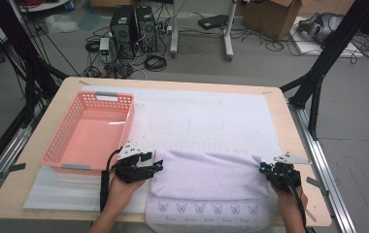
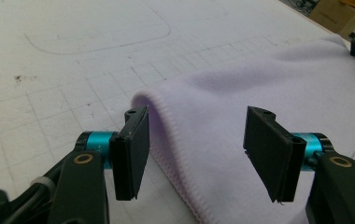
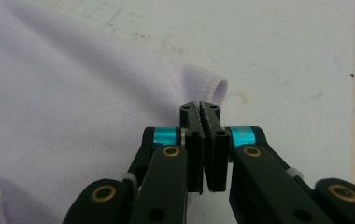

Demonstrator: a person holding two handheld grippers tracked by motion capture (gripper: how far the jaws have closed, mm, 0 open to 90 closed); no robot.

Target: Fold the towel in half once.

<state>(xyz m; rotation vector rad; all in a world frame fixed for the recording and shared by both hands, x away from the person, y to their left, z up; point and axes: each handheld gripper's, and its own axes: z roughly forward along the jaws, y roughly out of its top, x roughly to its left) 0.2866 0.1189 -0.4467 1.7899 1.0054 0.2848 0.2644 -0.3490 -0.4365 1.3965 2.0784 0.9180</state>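
Observation:
A lavender towel (image 1: 207, 179) lies folded at the table's front, a row of small printed motifs along its near hem. My left gripper (image 1: 154, 161) is at the towel's far-left corner. In the left gripper view its jaws (image 2: 196, 149) stand open, with the rounded fold of the towel (image 2: 259, 79) between them and the pads off the cloth. My right gripper (image 1: 266, 167) is at the far-right corner. In the right gripper view it (image 3: 200, 106) is shut, its tips pinching the hem of the towel (image 3: 73, 93) beside the corner loop.
A pink plastic basket (image 1: 58, 141) stands with nothing in it at the left, close to my left hand. A white mat (image 1: 197, 111) with faint drawn outlines covers most of the wooden table (image 1: 294, 145). Cables, computer cases and boxes sit on the floor beyond.

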